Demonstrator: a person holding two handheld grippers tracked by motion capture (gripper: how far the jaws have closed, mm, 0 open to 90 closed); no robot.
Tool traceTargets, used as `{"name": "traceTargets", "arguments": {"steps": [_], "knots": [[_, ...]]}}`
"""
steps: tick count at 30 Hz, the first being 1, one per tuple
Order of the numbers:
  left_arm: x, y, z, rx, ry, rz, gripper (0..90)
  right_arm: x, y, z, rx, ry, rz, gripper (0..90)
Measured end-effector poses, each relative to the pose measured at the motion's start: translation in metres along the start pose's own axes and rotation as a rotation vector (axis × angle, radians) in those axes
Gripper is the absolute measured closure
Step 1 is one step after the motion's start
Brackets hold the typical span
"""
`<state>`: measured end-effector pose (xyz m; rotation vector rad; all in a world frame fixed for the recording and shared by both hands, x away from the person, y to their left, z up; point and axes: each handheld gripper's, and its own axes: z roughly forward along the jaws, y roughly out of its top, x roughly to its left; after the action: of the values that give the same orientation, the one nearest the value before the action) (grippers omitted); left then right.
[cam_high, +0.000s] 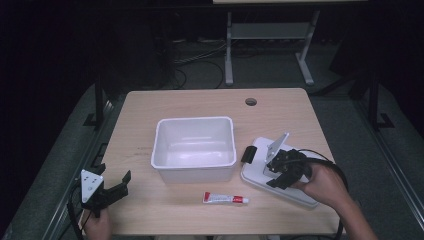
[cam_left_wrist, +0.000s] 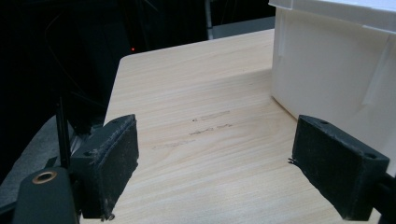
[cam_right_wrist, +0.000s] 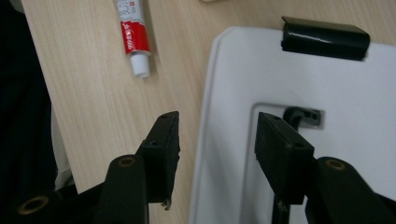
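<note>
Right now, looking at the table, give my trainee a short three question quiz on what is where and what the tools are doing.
1. True or false: the white bin has something in it.
2. Which tool hovers over the edge of the white lid? A) left tool B) right tool
3. What lies on the table just in front of the bin, on the person's side?

Key
1. False: its inside is bare.
2. B: the right tool has its jaws apart, straddling the lid's rim without pressing on it. The left tool sits open near the table's left edge.
3. A red and white tube, lying flat.
</note>
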<state>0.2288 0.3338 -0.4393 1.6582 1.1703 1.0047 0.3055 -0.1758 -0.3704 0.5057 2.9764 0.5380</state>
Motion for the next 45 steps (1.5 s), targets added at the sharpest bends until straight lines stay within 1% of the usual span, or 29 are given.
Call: {"name": "traceTargets", "arguments": {"steps": [4,8,11,16,20,24,28,33,45], "knots": [[0.0,0.0,0.0,0.0,0.001,0.002,13.8,0.005,0.005,0.004,0.001,0.011,-0.014,49.4],[0.0,0.0,0.0,0.0,0.002,0.002,13.8,0.013,0.011,0.009,0.001,0.027,-0.039,49.4],[0.0,0.0,0.0,0.0,0.001,0.002,13.8,0.016,0.013,0.012,-0.002,0.035,-0.044,49.7],[0.0,0.0,0.0,-0.003,0.003,0.0,13.8,0.024,0.022,0.022,0.006,0.053,-0.066,50.1],[0.001,0.0,-0.001,-0.004,0.004,-0.003,13.8,0.028,0.026,0.029,0.011,0.06,-0.08,49.5],[0.001,0.0,-0.001,-0.004,0.006,0.001,13.8,0.031,0.031,0.038,0.013,0.079,-0.09,49.5],[0.002,0.0,-0.002,-0.004,0.011,0.001,13.8,0.034,0.036,0.045,0.025,0.089,-0.107,49.5],[0.002,0.0,-0.002,-0.004,0.011,-0.001,13.8,0.038,0.041,0.049,0.031,0.094,-0.121,50.2],[0.002,0.0,-0.001,-0.004,0.013,-0.001,13.8,0.047,0.055,0.059,0.046,0.105,-0.171,51.0]]}}
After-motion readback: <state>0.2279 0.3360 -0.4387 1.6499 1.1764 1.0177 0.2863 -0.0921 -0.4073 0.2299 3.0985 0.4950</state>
